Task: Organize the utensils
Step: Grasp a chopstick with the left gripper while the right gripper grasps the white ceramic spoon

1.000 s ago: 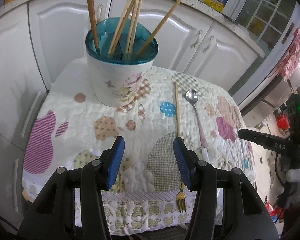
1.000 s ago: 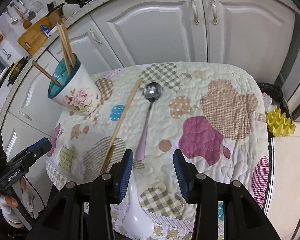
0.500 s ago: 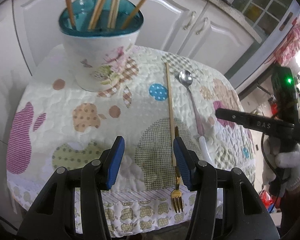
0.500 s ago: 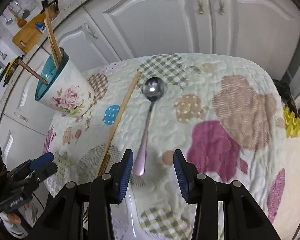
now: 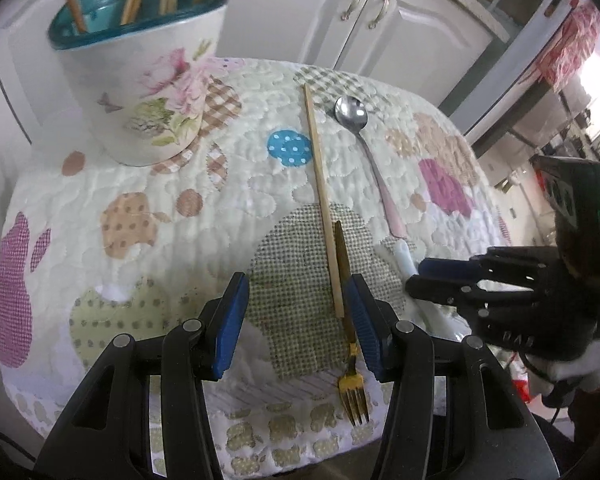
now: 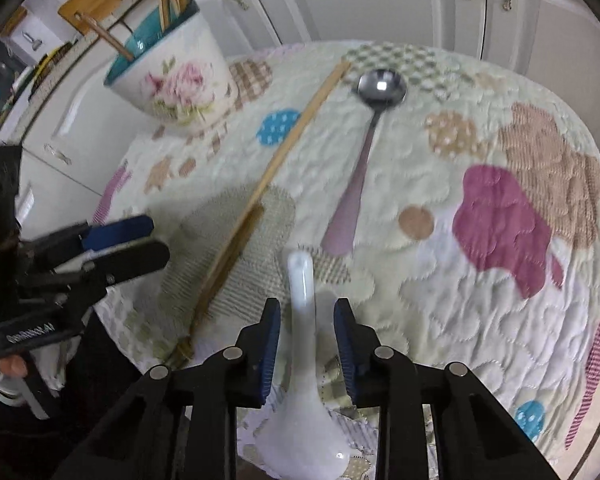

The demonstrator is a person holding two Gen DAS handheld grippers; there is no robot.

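The right gripper is low over the near edge of the quilted table. Its jaws have just been closing, and the white ceramic spoon lies between them – a small gap shows on each side, so it is not gripped. The left gripper stands half open and empty over the gold fork and the loose chopstick. The metal spoon lies mid-table; the flowered holder stands at the far left corner.
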